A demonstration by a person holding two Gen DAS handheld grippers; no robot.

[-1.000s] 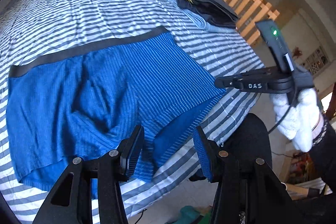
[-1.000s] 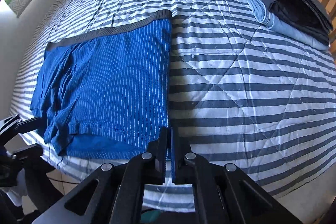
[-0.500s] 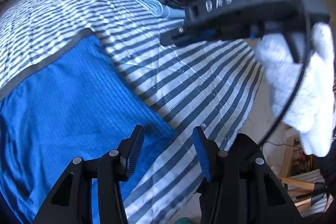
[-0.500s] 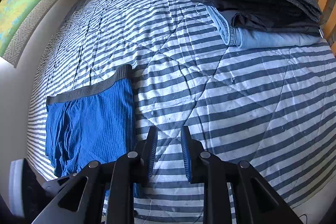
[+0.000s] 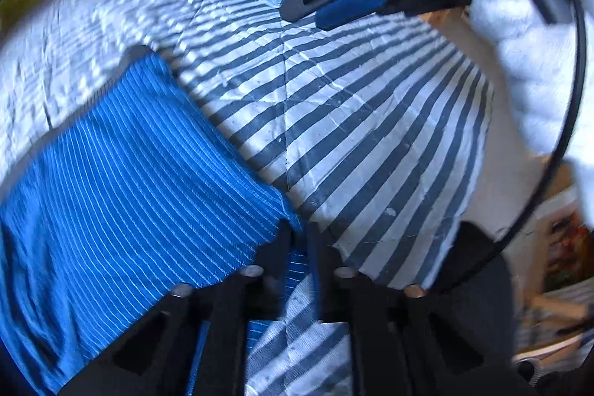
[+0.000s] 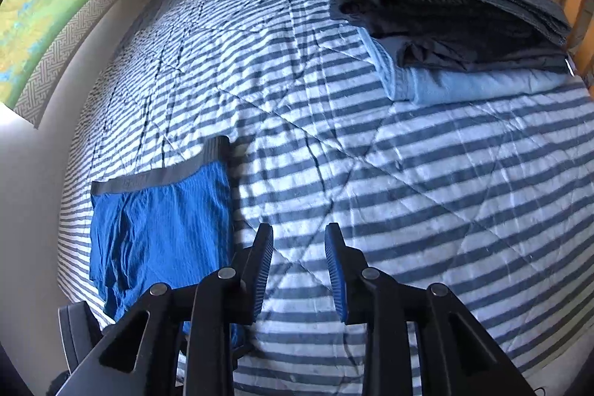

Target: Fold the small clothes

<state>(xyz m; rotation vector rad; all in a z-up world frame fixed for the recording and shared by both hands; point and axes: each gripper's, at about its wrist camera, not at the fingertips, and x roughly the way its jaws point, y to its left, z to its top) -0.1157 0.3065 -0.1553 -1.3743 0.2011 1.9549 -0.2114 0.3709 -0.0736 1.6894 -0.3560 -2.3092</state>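
Apparently the left gripper (image 5: 300, 240) pinches the blue shorts (image 5: 122, 180); right gripper (image 6: 299, 247) fingers spread.

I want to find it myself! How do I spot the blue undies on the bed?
Look at the striped bed. The folded pile sits at its far right; the undies lie flat apart from it, near the left front edge. They alone are bright blue with thin pale stripes and a grey waistband.

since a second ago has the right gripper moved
Yes. The right gripper left the blue shorts hem, opened, and went rightward toward the folded stack.
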